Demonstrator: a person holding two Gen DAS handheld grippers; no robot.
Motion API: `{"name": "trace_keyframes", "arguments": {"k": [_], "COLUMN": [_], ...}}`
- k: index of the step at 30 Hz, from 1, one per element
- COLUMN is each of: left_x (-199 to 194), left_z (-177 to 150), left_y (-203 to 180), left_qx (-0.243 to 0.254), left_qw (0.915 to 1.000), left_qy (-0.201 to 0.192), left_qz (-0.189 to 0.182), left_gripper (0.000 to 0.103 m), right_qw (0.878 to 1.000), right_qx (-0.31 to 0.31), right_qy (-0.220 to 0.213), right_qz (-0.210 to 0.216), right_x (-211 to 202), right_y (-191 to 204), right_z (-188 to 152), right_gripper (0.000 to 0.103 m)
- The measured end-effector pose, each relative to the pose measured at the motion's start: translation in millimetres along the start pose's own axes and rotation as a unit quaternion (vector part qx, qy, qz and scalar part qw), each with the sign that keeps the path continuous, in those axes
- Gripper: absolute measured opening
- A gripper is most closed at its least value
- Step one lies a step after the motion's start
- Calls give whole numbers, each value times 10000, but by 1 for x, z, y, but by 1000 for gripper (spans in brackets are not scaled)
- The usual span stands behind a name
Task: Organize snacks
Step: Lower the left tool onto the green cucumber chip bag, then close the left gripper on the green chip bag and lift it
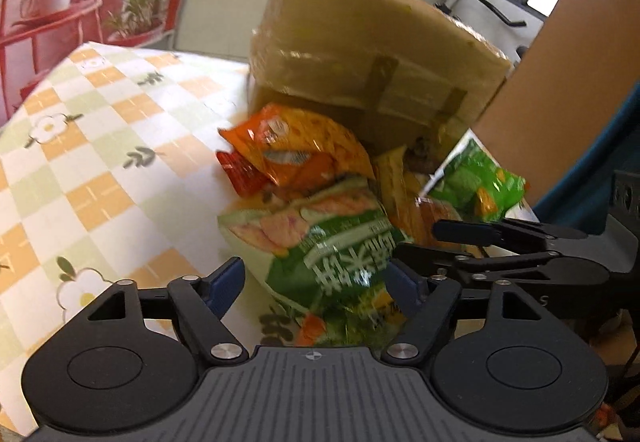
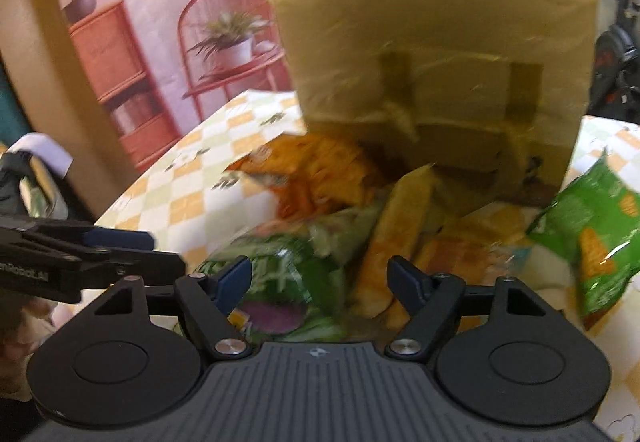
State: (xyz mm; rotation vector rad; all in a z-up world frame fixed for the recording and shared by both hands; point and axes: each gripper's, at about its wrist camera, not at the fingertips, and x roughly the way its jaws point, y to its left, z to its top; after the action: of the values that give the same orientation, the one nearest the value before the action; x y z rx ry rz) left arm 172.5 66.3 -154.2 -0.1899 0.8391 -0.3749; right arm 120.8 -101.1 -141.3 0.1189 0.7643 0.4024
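A cardboard box (image 1: 360,41) wrapped in clear tape lies tipped on the checked tablecloth (image 1: 100,161), its mouth facing me, and snack bags spill out of it. An orange bag (image 1: 296,149) lies at the mouth. A green bag with white writing (image 1: 332,250) lies nearest, between the open fingers of my left gripper (image 1: 316,278); the pads do not press it. My right gripper (image 2: 320,278) is open, just above the same green bag (image 2: 280,262) and a yellow bag (image 2: 400,217). A second green bag (image 2: 600,242) lies to the right. Both views are blurred.
In the left wrist view the right gripper (image 1: 440,242) comes in from the right, close beside mine. In the right wrist view the left gripper (image 2: 148,252) comes in from the left. A brown panel (image 1: 560,81) stands at the right. An exercise bike (image 2: 616,53) is behind the table.
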Motion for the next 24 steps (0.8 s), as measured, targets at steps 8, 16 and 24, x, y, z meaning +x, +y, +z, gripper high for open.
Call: {"name": "trace_keyframes", "arguments": {"k": [8, 16, 24], "left_x": [15, 37, 39], "left_z": [-11, -15, -16], "left_y": [10, 17, 14], "left_qx": [-409, -720, -643], "left_qw": [9987, 9951, 9951], "left_qy": [234, 452, 367], "left_qz": [-194, -496, -653], "left_gripper": [73, 74, 53], "right_qw": [9995, 9987, 9987], "right_qx": [96, 250, 183], "right_qy": [214, 301, 330], "right_qz": [211, 325, 335], "right_x": [3, 8, 9], "right_y": [-3, -11, -10], "right_z": [-12, -17, -19], "right_gripper": [61, 61, 58]}}
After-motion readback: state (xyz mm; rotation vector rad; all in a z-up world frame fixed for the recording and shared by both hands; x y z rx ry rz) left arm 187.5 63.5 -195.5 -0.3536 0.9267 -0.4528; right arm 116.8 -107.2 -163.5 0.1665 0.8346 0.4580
